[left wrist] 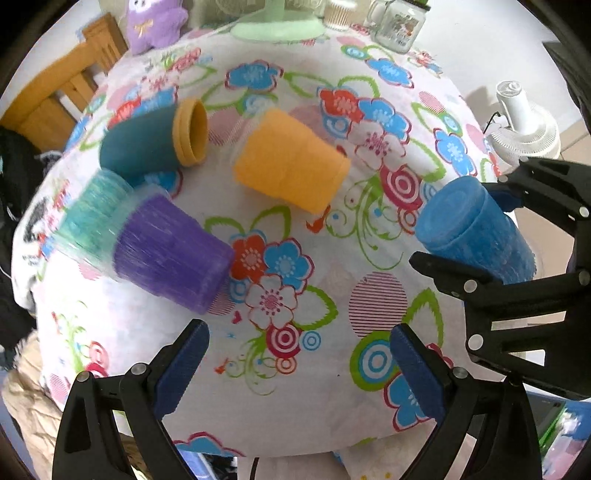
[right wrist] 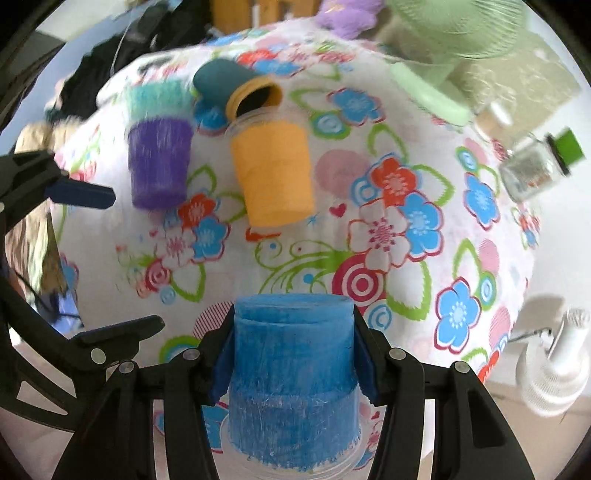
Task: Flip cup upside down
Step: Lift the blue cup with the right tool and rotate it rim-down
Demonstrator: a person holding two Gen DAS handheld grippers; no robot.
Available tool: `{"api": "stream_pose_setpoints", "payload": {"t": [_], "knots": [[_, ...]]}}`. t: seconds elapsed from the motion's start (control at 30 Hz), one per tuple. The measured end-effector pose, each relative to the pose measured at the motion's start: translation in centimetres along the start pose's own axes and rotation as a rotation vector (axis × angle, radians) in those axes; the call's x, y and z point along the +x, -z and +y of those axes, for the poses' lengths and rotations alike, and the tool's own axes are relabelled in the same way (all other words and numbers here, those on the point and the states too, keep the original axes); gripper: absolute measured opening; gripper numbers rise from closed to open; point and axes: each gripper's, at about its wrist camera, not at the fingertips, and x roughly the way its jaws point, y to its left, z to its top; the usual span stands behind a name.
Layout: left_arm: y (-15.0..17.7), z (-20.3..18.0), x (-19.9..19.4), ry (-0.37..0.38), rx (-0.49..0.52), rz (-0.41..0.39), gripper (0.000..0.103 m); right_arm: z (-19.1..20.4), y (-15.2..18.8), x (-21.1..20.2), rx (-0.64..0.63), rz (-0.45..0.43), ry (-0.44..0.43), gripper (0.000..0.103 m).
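My right gripper [right wrist: 291, 354] is shut on a blue cup [right wrist: 291, 373], base pointing away from the camera, held above the flowered tablecloth [right wrist: 388, 258]. The same cup [left wrist: 476, 229] and right gripper [left wrist: 465, 225] show at the right of the left wrist view. My left gripper [left wrist: 299, 365] is open and empty over the near part of the table. A yellow cup [left wrist: 291, 166], a purple cup [left wrist: 170, 251], a teal cup [left wrist: 92, 214] and a dark teal cup with a yellow rim [left wrist: 151, 144] are on the cloth.
A purple plush toy [left wrist: 155, 22], a green fan base [left wrist: 277, 26] and a glass jar [left wrist: 395, 22] stand at the far edge. A wooden chair [left wrist: 62, 88] is at far left. A white fan [left wrist: 524, 125] stands beyond the right edge.
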Motion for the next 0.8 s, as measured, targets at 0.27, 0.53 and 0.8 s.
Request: {"api": "stream_pose_setpoints", "payload": {"t": [0.27,0.53,0.8], "knots": [[-0.9,0.3,-3.4,-0.038,0.081,-0.078,0.099,-0.4,1.2,-3.2,0.222,-0.112,0.011,0.057],[-1.8,0.7,-6.1,-0.048,0.127,-0.137,0.099,-0.6,2.2,-6.3,0.397,-0.236,0.044,0.057],[-2.3,1.3,-7.6,-0.052,0.162,-0.197,0.099,0.4,2.1,-8.7,0.46,-0.321,0.113,0.057]]}}
